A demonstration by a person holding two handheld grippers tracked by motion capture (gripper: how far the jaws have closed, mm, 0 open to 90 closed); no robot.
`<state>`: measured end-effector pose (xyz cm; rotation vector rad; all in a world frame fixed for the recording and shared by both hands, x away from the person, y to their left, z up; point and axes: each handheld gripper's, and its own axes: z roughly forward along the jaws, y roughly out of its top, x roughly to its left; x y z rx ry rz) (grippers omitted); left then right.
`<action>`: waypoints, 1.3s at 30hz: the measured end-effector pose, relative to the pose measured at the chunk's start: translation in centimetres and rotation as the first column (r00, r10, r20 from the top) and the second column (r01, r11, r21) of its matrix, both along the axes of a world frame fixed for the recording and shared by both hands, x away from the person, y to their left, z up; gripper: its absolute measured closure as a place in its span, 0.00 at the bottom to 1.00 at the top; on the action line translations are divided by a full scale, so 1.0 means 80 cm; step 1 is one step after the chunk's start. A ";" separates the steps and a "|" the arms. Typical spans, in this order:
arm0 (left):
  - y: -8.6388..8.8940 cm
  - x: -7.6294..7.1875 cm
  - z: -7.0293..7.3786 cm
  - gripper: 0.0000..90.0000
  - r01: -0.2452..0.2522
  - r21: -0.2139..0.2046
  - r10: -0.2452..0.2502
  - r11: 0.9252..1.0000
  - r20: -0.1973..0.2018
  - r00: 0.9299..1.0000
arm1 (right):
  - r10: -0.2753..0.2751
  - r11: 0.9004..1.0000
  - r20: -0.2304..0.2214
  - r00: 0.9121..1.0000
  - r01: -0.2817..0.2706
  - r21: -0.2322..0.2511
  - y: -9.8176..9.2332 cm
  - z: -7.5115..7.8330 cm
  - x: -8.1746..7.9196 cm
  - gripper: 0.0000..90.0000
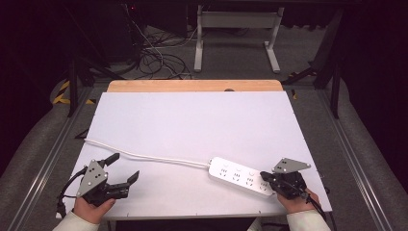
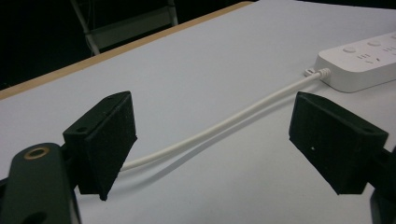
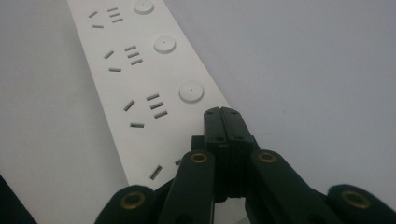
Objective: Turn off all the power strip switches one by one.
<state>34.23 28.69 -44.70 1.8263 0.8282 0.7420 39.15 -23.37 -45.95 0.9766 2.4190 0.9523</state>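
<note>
1. Toward the near right corner of the white surface (image 1: 192, 120), high view: white power strip (image 1: 240, 175) lying flat and slanted, far end pointing left, near end right at the right gripper (image 1: 269, 180). Fingers of that gripper pressed together, tip at or on the strip's near end (contact not clear from up here). White cable (image 1: 144, 156) running from the strip's far end leftward across the surface to its left edge. Left gripper (image 1: 126, 169) at the near left corner, held in a hand (image 1: 91, 208), fingers spread wide with nothing between them, well apart from the strip.

2. Low over the surface, left gripper view: two black fingers (image 2: 105, 142) standing far apart, empty. Cable (image 2: 224, 123) seen beyond the gap, curving in a shallow arc to the strip (image 2: 359, 63) at upper right. Wooden edge (image 2: 116, 49) of the surface behind.

3. Directly above the strip, right gripper view: fingers (image 3: 227, 126) closed flat against each other, holding nothing, tip over the near end of the strip (image 3: 135, 74) just beside its nearest round button (image 3: 191, 91). Three round buttons and rows of socket slots visible along the strip (a fourth socket partly hidden by the gripper).
</note>
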 end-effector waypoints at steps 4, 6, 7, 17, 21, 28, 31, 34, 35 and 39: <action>0.001 0.000 0.000 0.17 0.001 0.003 -0.001 1.000 0.003 1.000 | -0.004 1.000 -0.004 1.000 0.004 0.020 -0.002 -0.001 0.000 1.00; 0.001 -0.001 0.000 0.17 0.000 -0.004 0.000 1.000 0.000 1.000 | -0.001 1.000 -0.002 1.000 0.001 0.014 -0.002 -0.001 0.000 1.00; 0.001 -0.001 0.000 0.17 0.000 -0.003 0.000 1.000 0.000 1.000 | -0.002 1.000 -0.003 1.000 0.002 0.016 -0.002 -0.001 0.000 1.00; 0.000 -0.001 0.000 0.17 0.002 0.002 -0.002 1.000 0.004 1.000 | -0.012 0.999 -0.006 1.000 0.012 0.029 -0.007 -0.001 -0.001 1.00; 0.000 -0.001 0.000 0.17 0.000 0.000 0.000 1.000 0.002 1.000 | -0.013 0.999 -0.006 1.000 0.013 0.033 -0.008 -0.002 -0.001 1.00; 0.000 -0.002 0.000 0.17 0.000 -0.002 0.000 1.000 0.003 1.000 | -0.018 0.999 -0.014 1.000 0.018 0.047 -0.009 -0.003 0.000 1.00; 0.000 -0.002 0.000 0.17 -0.001 -0.002 0.001 1.000 0.004 1.000 | -0.019 0.999 -0.014 1.000 0.019 0.045 -0.008 -0.003 -0.001 1.00; 0.000 -0.002 0.000 0.17 -0.001 -0.002 0.001 1.000 0.003 1.000 | -0.018 0.999 -0.011 1.000 0.019 0.038 -0.008 -0.004 -0.001 1.00; 0.000 -0.002 0.000 0.17 0.000 -0.002 0.000 1.000 0.003 1.000 | -0.019 0.999 -0.010 1.000 0.019 0.037 -0.008 -0.004 -0.001 1.00; 0.001 -0.002 0.001 0.17 0.001 0.000 -0.001 1.000 0.006 1.000 | -0.019 0.999 -0.004 1.000 0.019 0.038 -0.008 -0.004 -0.002 1.00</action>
